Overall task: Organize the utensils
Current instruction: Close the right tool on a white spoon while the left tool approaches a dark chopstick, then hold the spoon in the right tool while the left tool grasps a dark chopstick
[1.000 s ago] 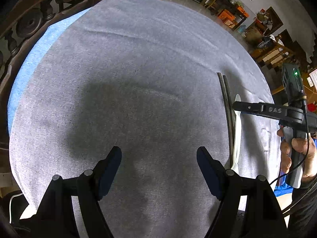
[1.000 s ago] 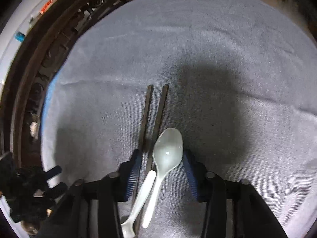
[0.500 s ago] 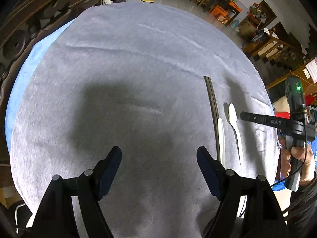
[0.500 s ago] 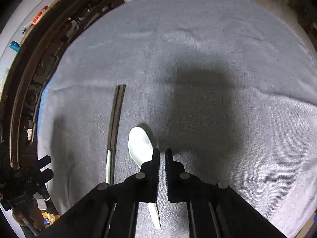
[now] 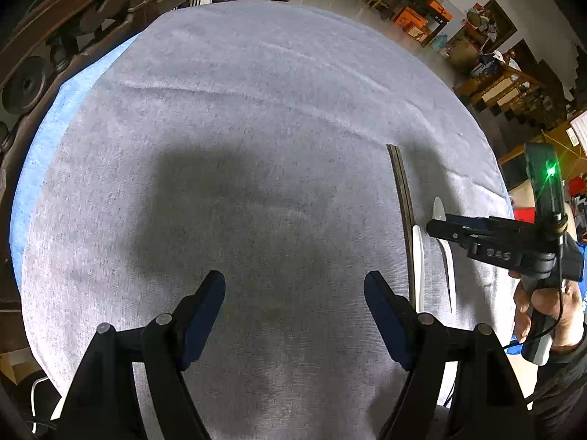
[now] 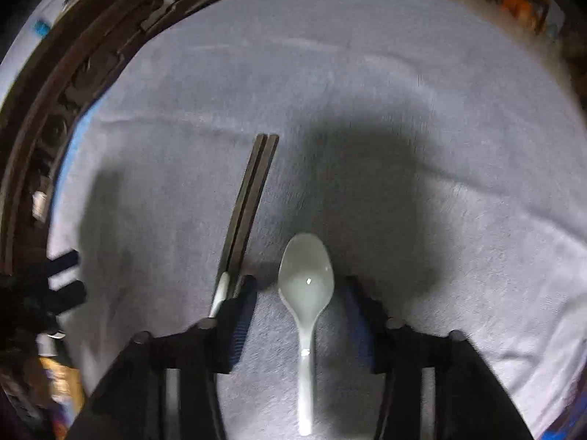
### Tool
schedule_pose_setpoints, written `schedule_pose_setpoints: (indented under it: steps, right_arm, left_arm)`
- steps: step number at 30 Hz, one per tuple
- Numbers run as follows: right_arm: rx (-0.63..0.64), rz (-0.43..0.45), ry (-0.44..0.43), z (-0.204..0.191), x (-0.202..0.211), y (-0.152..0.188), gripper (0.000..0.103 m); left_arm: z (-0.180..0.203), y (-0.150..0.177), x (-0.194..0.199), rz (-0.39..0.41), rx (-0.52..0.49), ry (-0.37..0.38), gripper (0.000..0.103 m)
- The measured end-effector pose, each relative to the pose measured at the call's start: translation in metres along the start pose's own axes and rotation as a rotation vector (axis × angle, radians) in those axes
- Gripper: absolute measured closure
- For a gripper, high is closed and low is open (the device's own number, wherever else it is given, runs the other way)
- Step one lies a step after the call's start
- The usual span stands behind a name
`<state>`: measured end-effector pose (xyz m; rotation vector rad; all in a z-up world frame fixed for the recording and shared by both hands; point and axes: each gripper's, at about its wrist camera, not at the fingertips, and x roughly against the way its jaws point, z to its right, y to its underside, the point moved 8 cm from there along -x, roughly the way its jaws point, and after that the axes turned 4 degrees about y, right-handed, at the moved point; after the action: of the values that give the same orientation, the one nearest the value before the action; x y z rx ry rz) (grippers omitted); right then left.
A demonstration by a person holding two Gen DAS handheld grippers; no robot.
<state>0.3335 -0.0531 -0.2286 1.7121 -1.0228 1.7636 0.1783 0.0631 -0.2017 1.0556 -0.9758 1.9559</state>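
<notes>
Left gripper [image 5: 293, 304]: my jaws stood wide apart over the bare middle of the grey cloth [image 5: 238, 146], nothing between them.
Right gripper [image 6: 299, 295]: my jaws had just been opening; they stood apart on either side of the white spoon [image 6: 306, 286], pads apparently clear of it, though blur made that hard to judge.
White spoon: lay flat on the cloth towards its right edge, bowl pointing away from me.
Chopsticks [image 6: 249, 205]: a dark pair, side by side, just left of the spoon.
Second spoon [image 6: 220, 293]: pale handle beside the chopsticks' near ends, mostly hidden behind my left finger.
</notes>
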Motion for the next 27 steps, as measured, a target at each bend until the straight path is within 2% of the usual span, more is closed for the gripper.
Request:
schedule_pose_setpoints:
  steps: [5, 12, 18, 27]
  right_arm:
    - [-0.039, -0.011, 0.005, 0.019, 0.001, 0.008, 0.071]
    - [-0.099, -0.006, -0.038, 0.042, 0.004, 0.029, 0.070]
    - [-0.138, 0.016, -0.109, 0.071, 0.016, 0.041, 0.070]
    - [-0.146, 0.027, -0.161, 0.092, 0.021, 0.049, 0.070]
  left_arm:
    - [0.019, -0.012, -0.004, -0.028, -0.042, 0.012, 0.025]
    - [0.064, -0.046, -0.043, -0.163, -0.088, 0.035, 0.025]
    - [0.087, -0.068, -0.077, -0.262, -0.064, -0.001, 0.025]
    - [0.093, -0.072, -0.103, -0.319, -0.086, -0.161, 0.025]
